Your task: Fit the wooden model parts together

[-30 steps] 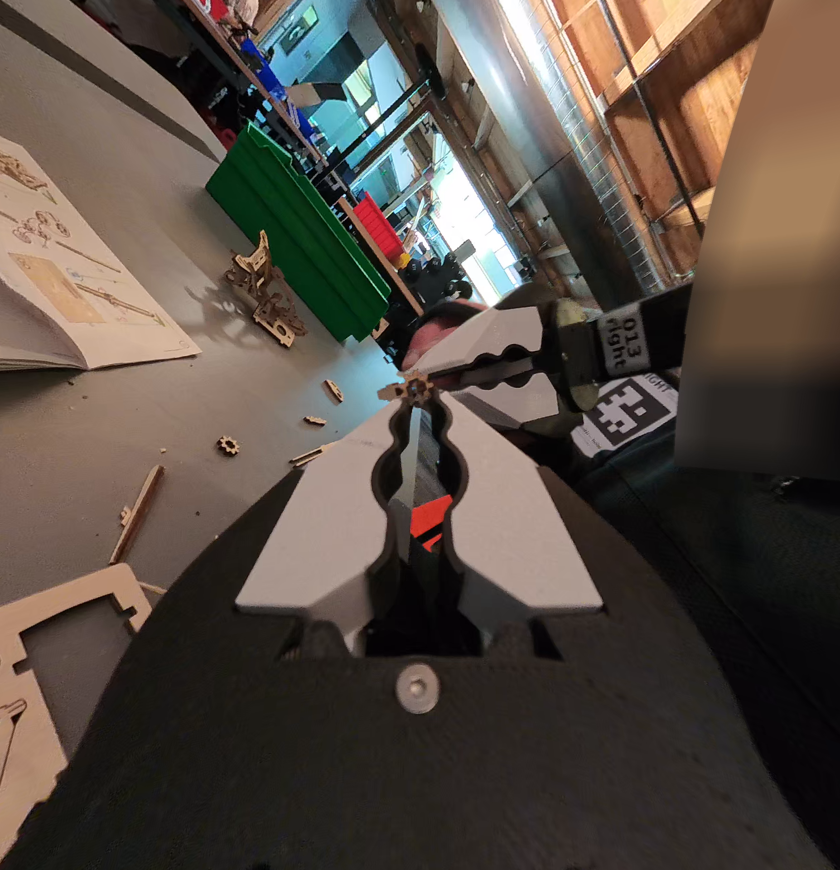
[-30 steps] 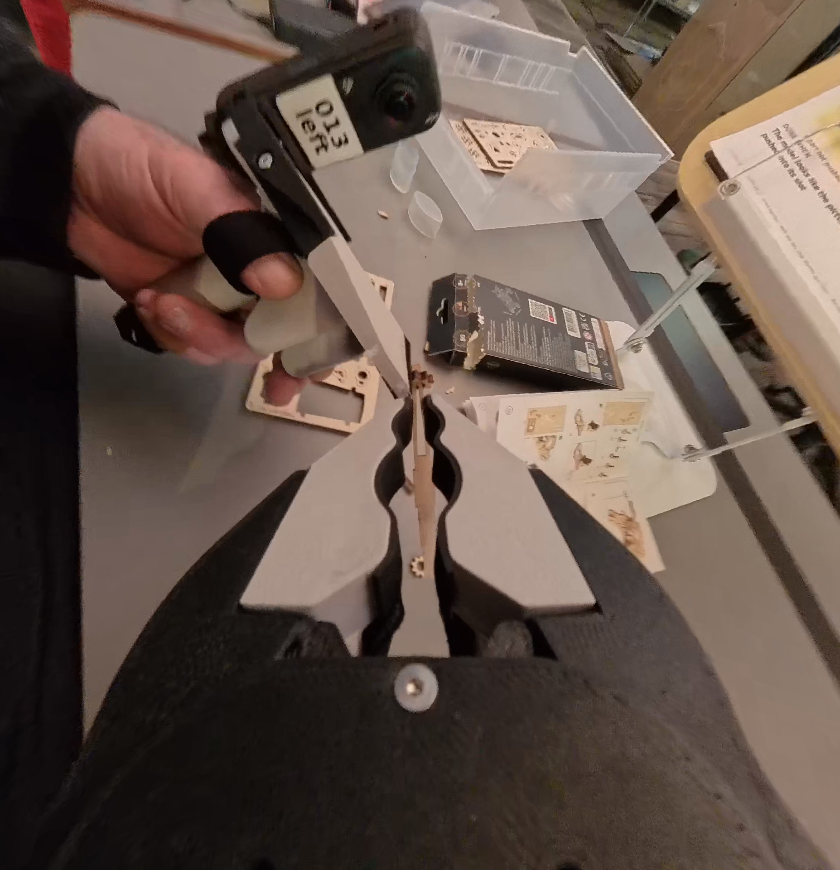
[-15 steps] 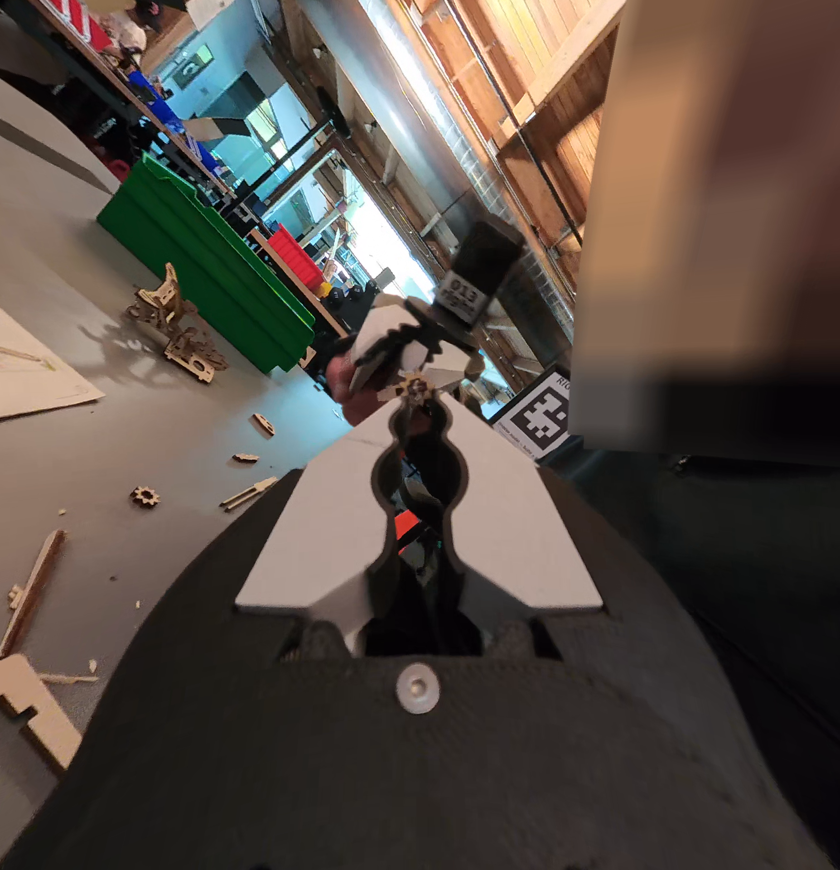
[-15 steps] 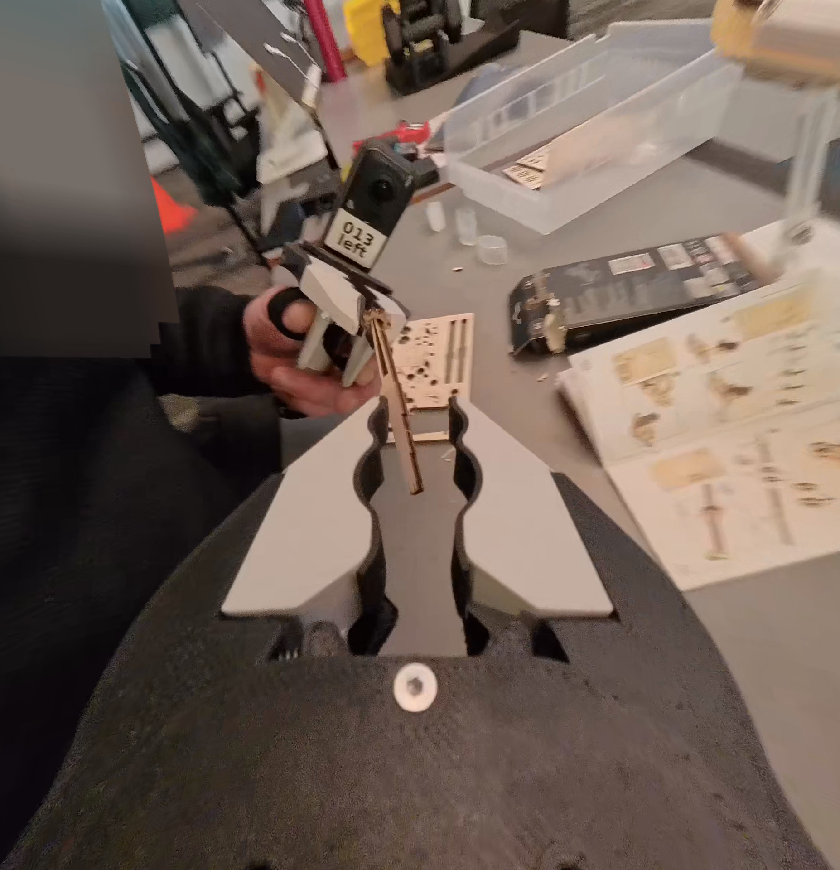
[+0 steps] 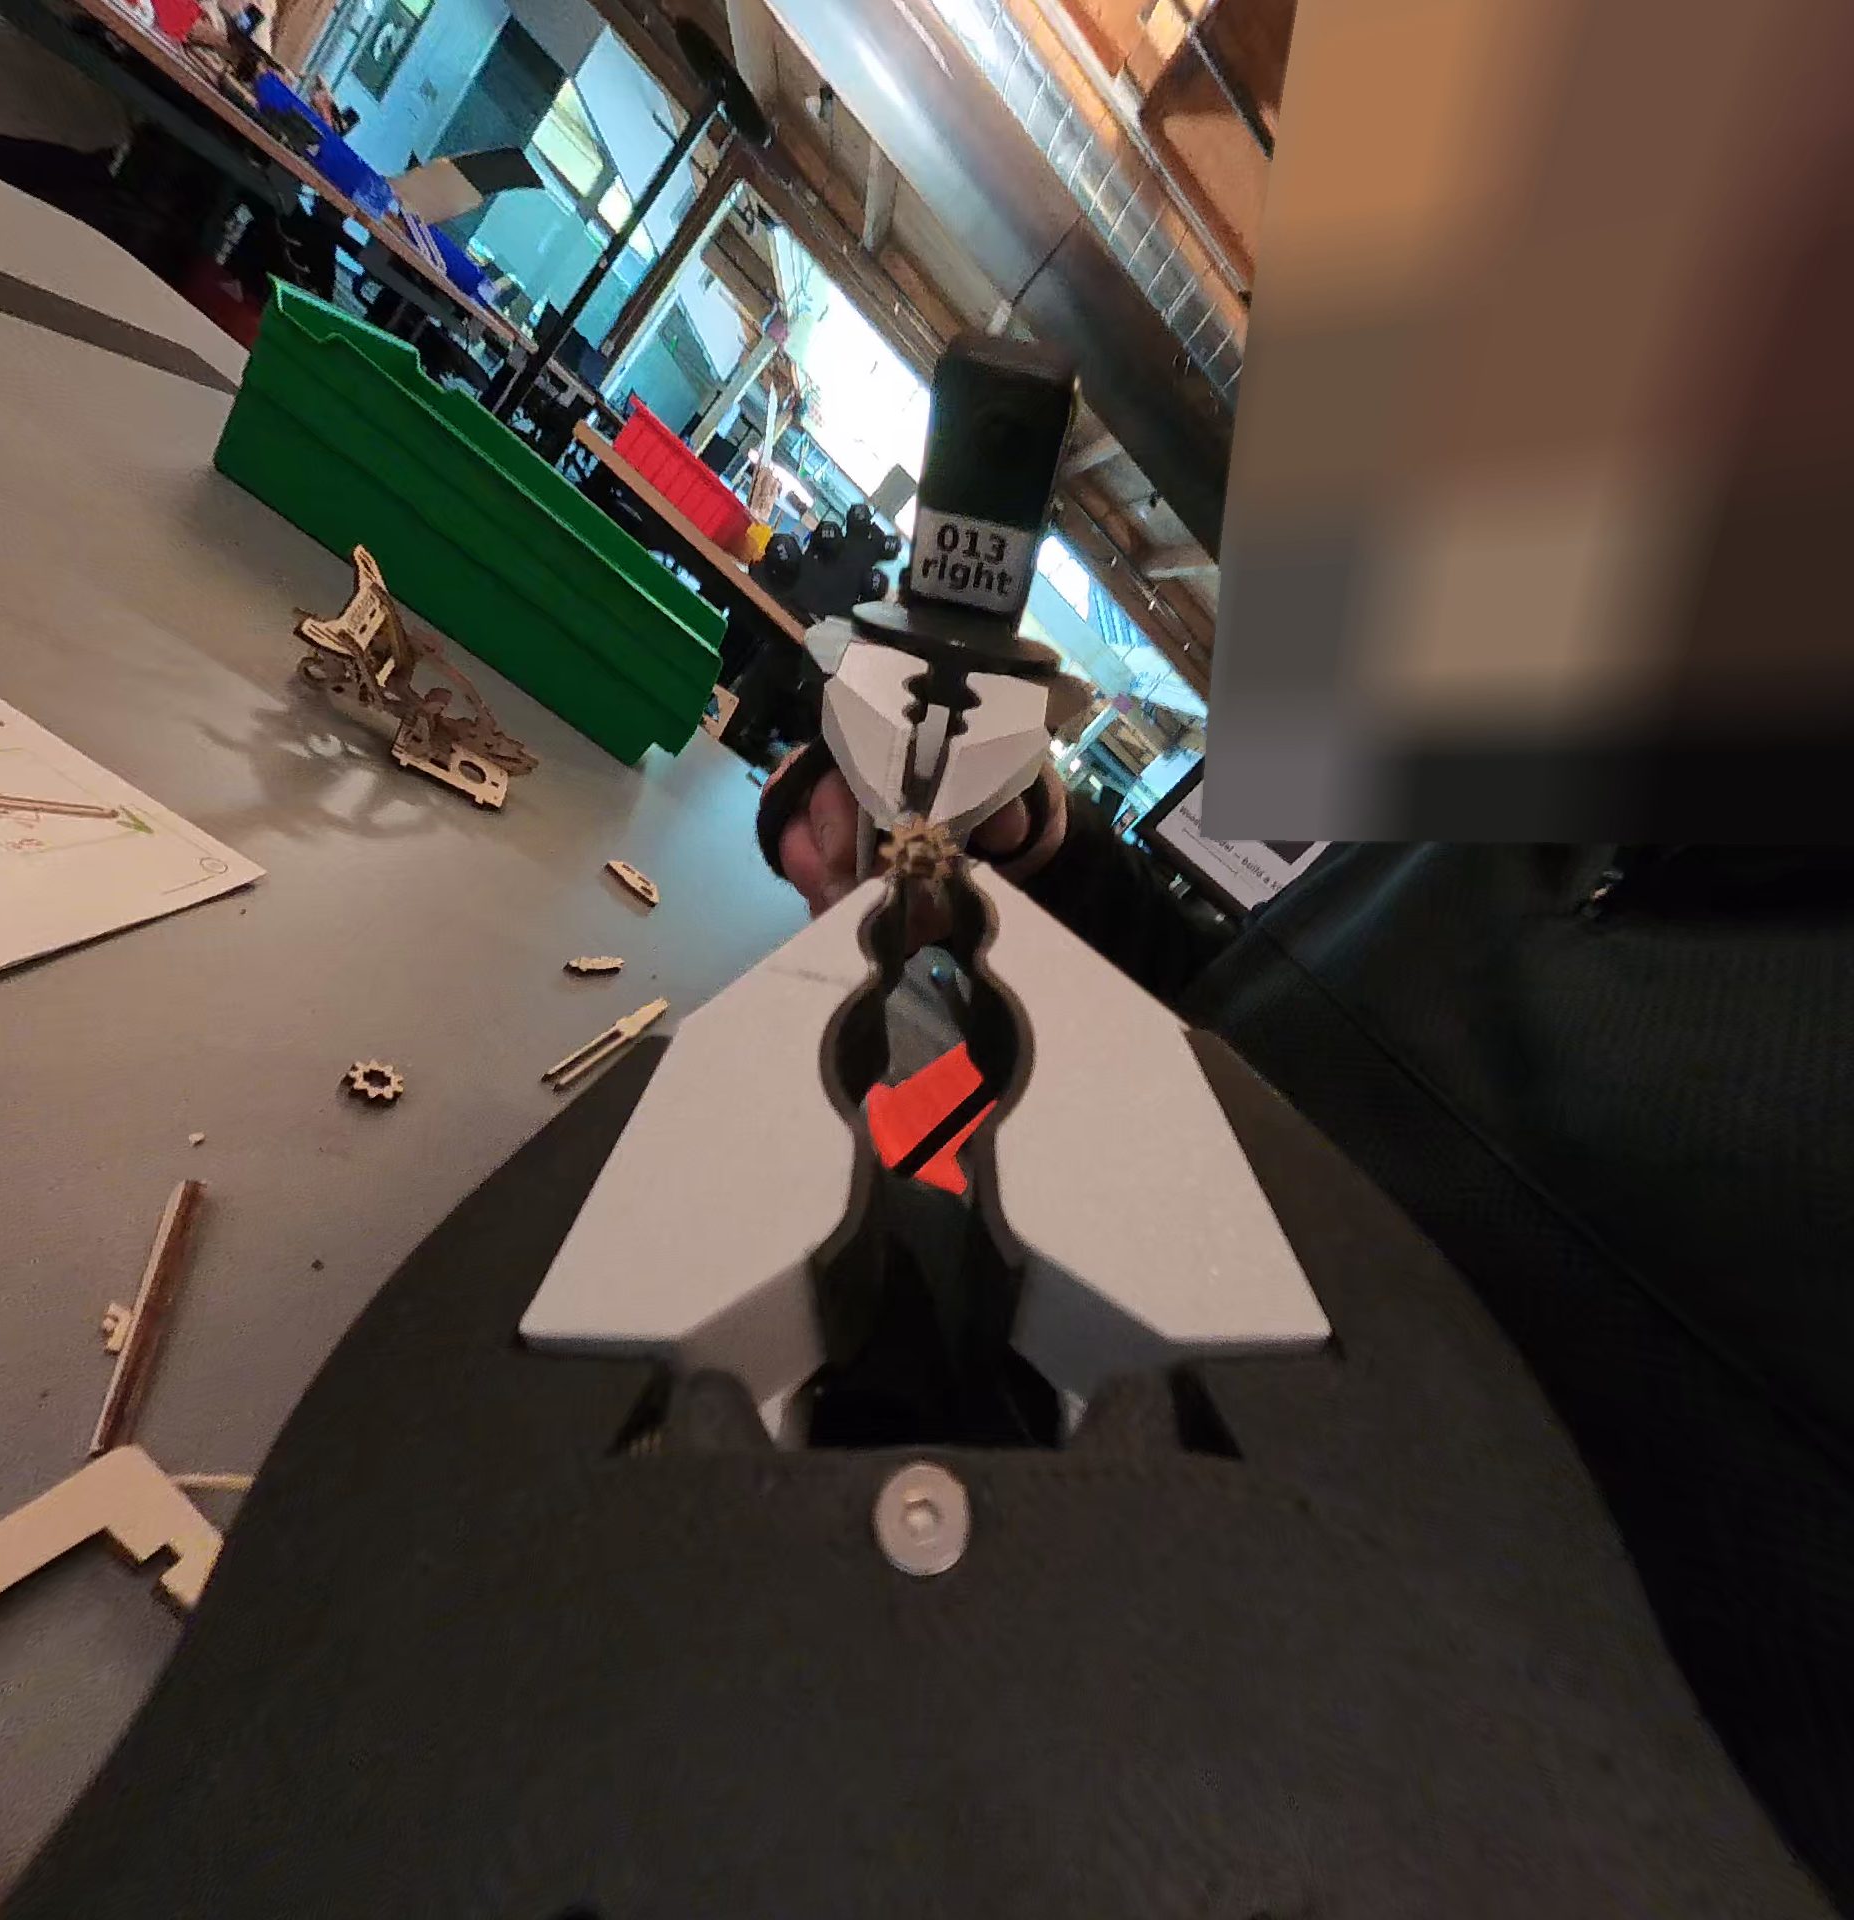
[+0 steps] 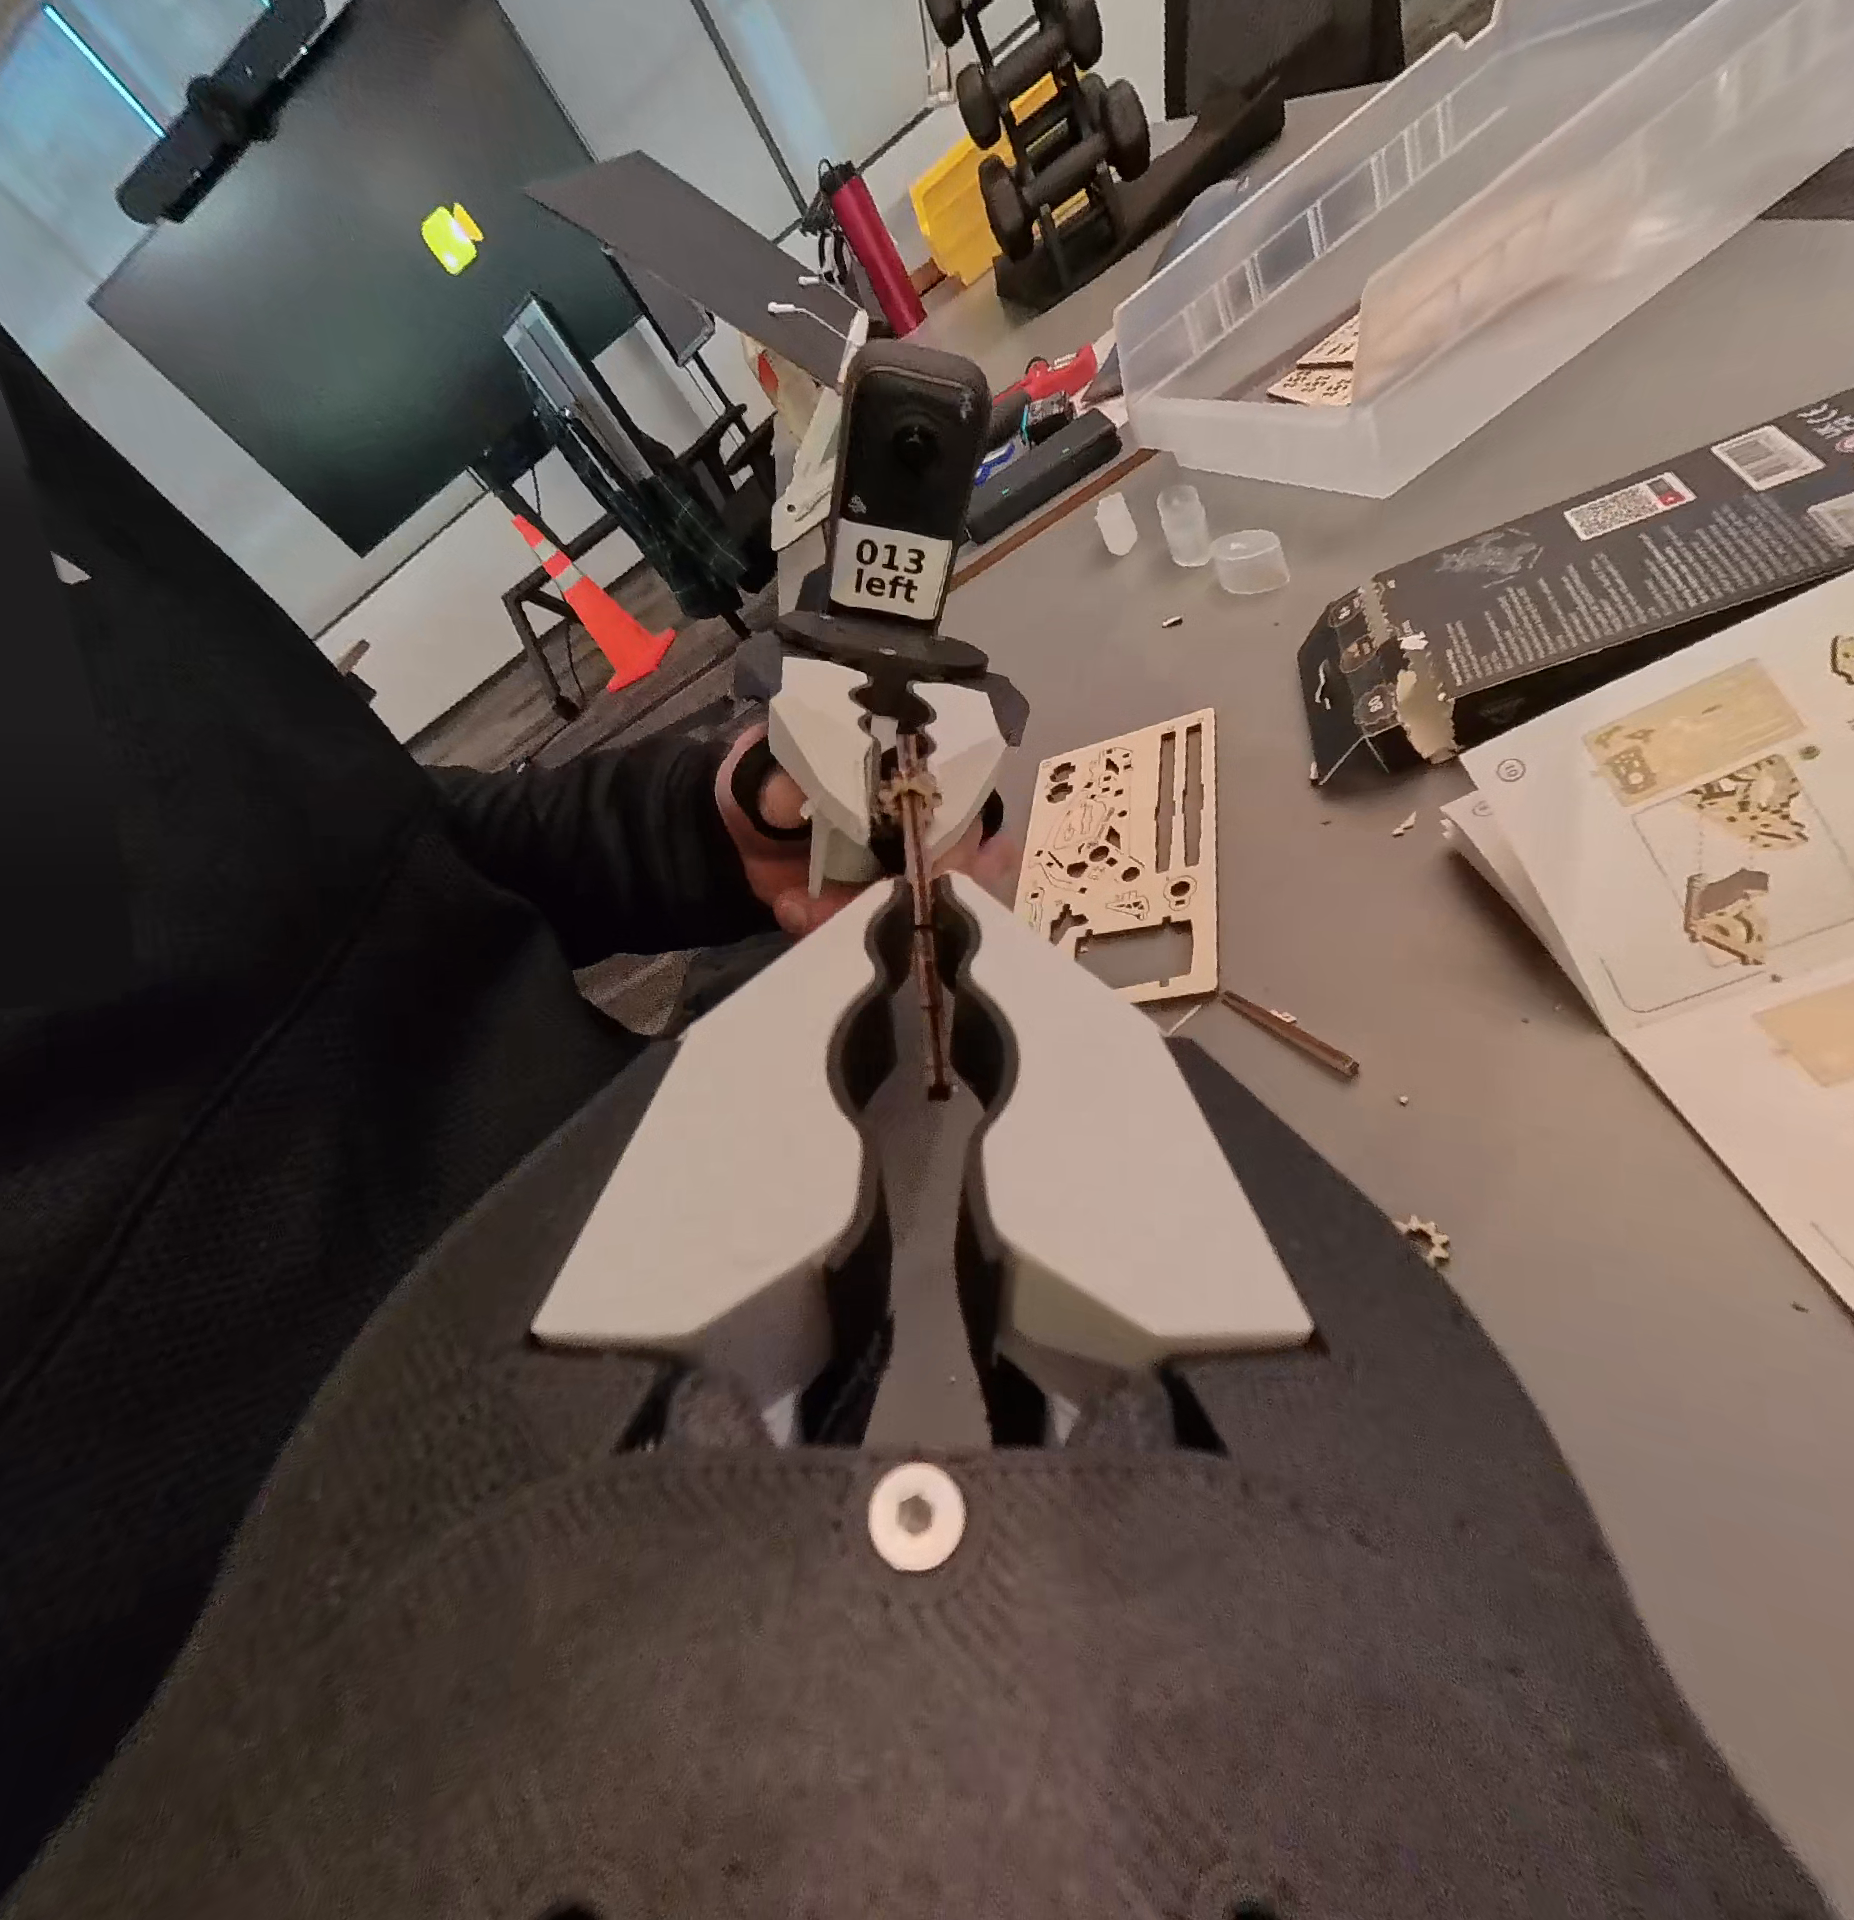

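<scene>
My left gripper (image 5: 921,881) is shut on a small wooden gear (image 5: 915,847), held in the air above the grey table (image 5: 403,966). My right gripper (image 6: 919,896) faces it head on and is shut on a thin wooden stick (image 6: 928,997) that runs forward into the gear (image 6: 902,795). The gear sits on the stick's far end. The left gripper shows in the right wrist view (image 6: 897,821), and the right gripper shows in the left wrist view (image 5: 918,805). Both are tip to tip.
A green bin (image 5: 466,540), a part-built wooden model (image 5: 403,686), a loose gear (image 5: 372,1081) and a loose stick (image 5: 144,1320) lie on the table. A punched wooden sheet (image 6: 1120,862), an instruction booklet (image 6: 1733,883), a black box (image 6: 1629,613) and a clear plastic box (image 6: 1474,260) are to the right. The grippers are tip to tip, or close to it.
Half a second ago my right gripper was open and the stick hung from the left gripper's gear. Now the right gripper has shut on the stick again, and both grippers face each other.
</scene>
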`<state>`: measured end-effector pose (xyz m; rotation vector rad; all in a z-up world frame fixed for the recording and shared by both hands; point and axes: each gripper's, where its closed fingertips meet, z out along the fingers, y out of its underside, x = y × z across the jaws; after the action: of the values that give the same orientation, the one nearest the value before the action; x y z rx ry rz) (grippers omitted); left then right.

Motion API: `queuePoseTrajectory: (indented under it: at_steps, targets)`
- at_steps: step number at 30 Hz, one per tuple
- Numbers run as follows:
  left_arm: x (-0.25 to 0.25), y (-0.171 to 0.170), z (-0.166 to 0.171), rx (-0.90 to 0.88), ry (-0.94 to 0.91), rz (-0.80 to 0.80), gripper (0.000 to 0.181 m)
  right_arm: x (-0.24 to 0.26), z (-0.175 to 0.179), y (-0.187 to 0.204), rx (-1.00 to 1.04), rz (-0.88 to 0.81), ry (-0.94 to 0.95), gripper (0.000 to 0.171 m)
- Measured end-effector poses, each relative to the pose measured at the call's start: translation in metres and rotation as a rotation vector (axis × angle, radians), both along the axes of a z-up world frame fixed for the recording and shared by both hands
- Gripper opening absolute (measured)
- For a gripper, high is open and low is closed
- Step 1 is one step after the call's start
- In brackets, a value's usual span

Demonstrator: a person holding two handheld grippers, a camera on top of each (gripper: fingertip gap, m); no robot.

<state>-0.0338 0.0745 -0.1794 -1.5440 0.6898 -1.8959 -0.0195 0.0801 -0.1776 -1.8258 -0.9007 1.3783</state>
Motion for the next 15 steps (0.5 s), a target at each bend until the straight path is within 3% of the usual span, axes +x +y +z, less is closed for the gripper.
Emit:
queuePoseTrajectory:
  at_steps: [6, 10, 15]
  targets:
    - [0.001, 0.003, -0.003, 0.082, 0.065, 0.038, 0.009, 0.003, 0.000, -0.001, 0.008, -0.015, 0.040, 0.001]
    - [-0.004, 0.012, 0.001, 0.107, 0.052, 0.110, 0.031, 0.007, 0.004, -0.001, 0.055, -0.024, 0.028, 0.001]
    - [0.003, 0.005, 0.011, 0.149, 0.036, 0.090, 0.016, 0.005, 0.005, -0.006, 0.060, -0.011, 0.024, 0.001]
